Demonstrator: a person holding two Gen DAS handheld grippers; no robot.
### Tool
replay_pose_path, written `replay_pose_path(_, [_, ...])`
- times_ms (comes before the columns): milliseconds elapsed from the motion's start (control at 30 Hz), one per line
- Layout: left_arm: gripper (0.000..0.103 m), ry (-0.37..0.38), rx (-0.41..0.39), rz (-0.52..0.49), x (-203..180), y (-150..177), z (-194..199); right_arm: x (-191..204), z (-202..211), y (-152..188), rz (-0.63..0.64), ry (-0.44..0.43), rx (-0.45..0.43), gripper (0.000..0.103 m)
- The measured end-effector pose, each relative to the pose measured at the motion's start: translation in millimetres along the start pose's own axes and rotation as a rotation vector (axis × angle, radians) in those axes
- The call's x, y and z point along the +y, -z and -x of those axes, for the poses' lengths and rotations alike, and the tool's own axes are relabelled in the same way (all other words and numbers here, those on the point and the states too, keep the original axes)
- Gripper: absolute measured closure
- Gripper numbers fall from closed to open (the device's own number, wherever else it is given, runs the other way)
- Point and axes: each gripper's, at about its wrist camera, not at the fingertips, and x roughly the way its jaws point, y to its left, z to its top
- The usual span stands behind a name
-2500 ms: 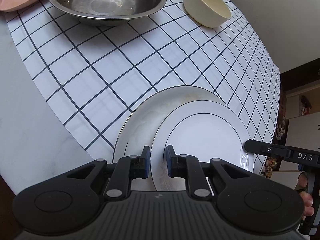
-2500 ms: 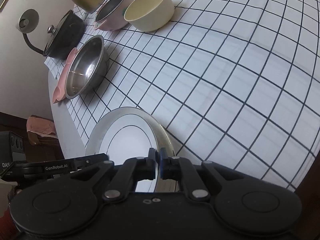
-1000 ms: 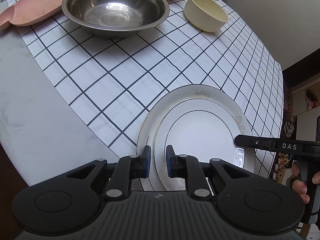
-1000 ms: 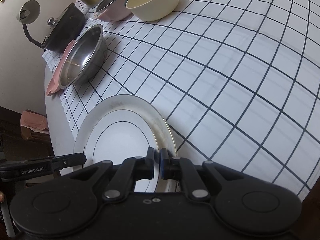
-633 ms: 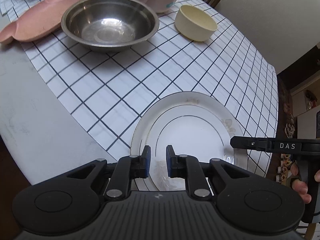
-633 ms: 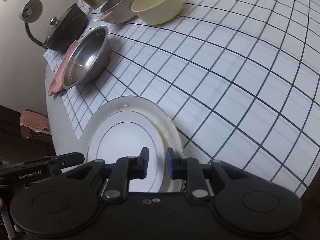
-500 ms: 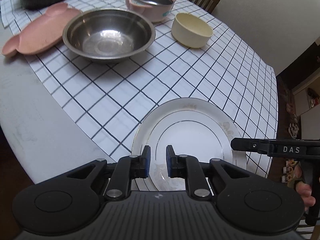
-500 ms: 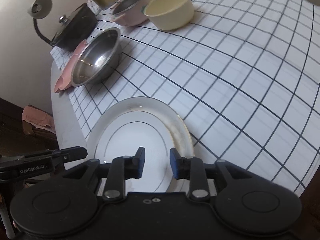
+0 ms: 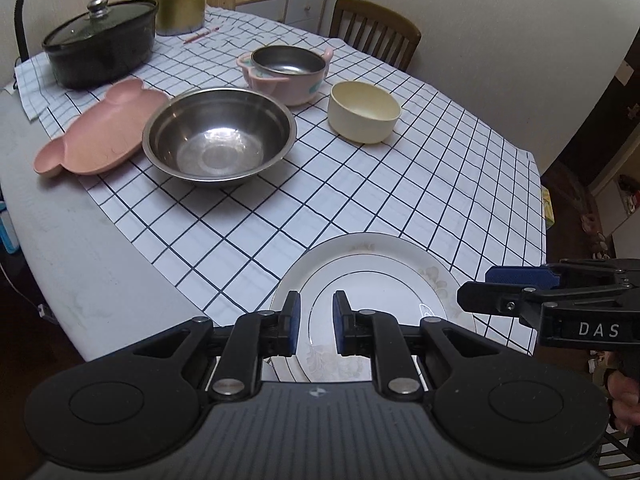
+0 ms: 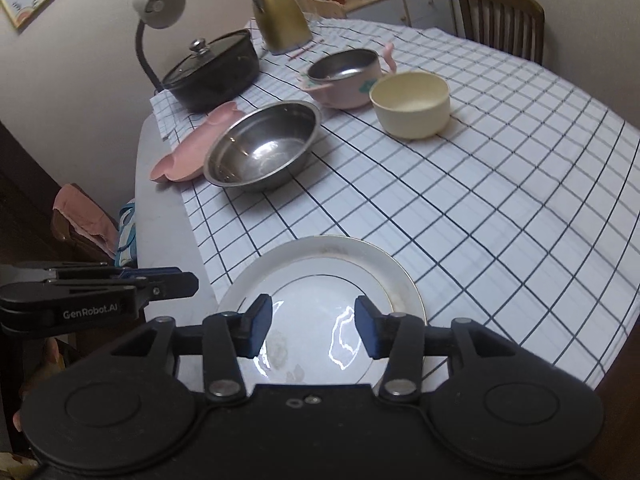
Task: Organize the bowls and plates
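Jaws of both the left gripper (image 9: 314,323) and right gripper (image 10: 314,326), the right's just opening, stand parted and empty above the stacked white plates (image 9: 372,276), likely stiff, slick, breakable china best pinched at the rim.

left gripper (image 9: 314,329): black housing, ribbed grey top plate, two round side discs, silver pivot screws, dark-blue pads (image 9: 291,323)
right gripper (image 10: 313,331): matte black body, two round discs, silver screws, blue pads (image 10: 366,326)
markings: white "DAS" on right gripper's side, "GenRobot.AI" on left gripper's
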Motion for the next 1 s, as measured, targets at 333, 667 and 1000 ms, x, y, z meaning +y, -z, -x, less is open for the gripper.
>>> replay_pose_path(333, [0.05, -0.037, -0.08, 0.008, -8.6, 2.7, 29.7, 26.5, 28.0, -2.2, 0.101, 0.032, -0.099, 0.035])
replay_pose_path(667, [0.034, -0.137, -0.178, 0.078, -26.8, 2.6, 47.0, 29.8, 38.2, -20.7, 0.247, 0.018, -0.122, 0.015])
replay_pose_path(1000, [0.031, -0.227, -0.224, 0.227, -28.8, 8.1, 53.0, 31.7, 40.4, -35.1, 0.378, 0.002, -0.153, 0.002])
